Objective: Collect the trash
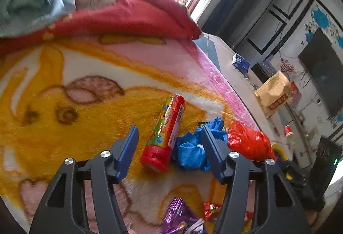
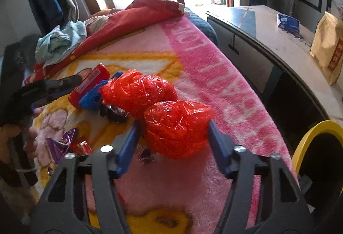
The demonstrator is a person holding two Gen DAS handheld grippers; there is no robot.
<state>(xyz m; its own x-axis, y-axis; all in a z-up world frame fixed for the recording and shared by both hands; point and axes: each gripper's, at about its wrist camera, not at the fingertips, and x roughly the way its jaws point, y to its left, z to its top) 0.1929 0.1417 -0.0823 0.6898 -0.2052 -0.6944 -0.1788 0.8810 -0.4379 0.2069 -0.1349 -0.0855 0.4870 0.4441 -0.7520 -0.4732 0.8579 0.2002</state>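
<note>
Fleecy cartoon blanket covers the bed, with litter heaped near its edge. From the left wrist, the left claw stands spread around a red candy tube and blue crumpled bag, neither pad pressing, probably lining up a pick.

From the right wrist, the right claw brackets a red plastic bag, pads at its sides; whether they squeeze I cannot tell. A yellow-rimmed bin waits beside the bed, likely for drops.

Candy tube lies left of crumpled bags on blanket.
</note>
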